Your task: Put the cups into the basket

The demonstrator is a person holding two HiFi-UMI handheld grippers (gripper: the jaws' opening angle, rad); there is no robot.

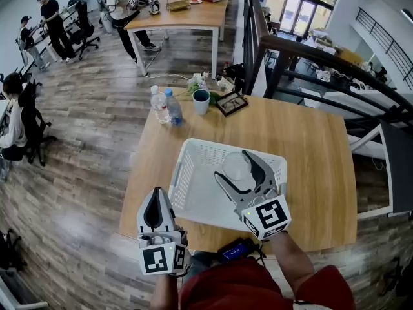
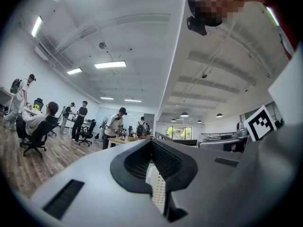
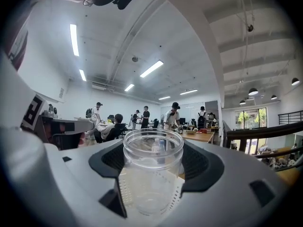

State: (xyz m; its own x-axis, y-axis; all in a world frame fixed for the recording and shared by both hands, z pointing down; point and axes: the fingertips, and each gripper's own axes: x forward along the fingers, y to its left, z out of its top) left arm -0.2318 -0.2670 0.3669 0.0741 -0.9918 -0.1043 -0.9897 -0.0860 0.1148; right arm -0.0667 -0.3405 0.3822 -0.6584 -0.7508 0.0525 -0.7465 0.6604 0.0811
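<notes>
Head view, your right tool [image 1: 242,168] clamps a clear plastic cup [image 1: 235,165] over the white perforated plastic basket [image 1: 190,179] on the wooden surface [image 1: 310,154], your left tool [image 1: 155,196] pinched together, empty, just beside the basket.

The room is bright and evenly lit. Long ceiling strips [image 3: 75,39] glare white overhead, and daylight comes in through the tall windows [image 1: 303,8] beyond the worktop [image 1: 310,154]. Shadows on the worktop are soft and faint. The wide lenses bow the floor and the railing [image 1: 322,57] towards the edges, and both gripper views fall to black in the corners. The clear cup [image 3: 152,164] catches pale reflections. The left tool [image 2: 152,150] looks soft close to its lens.
</notes>
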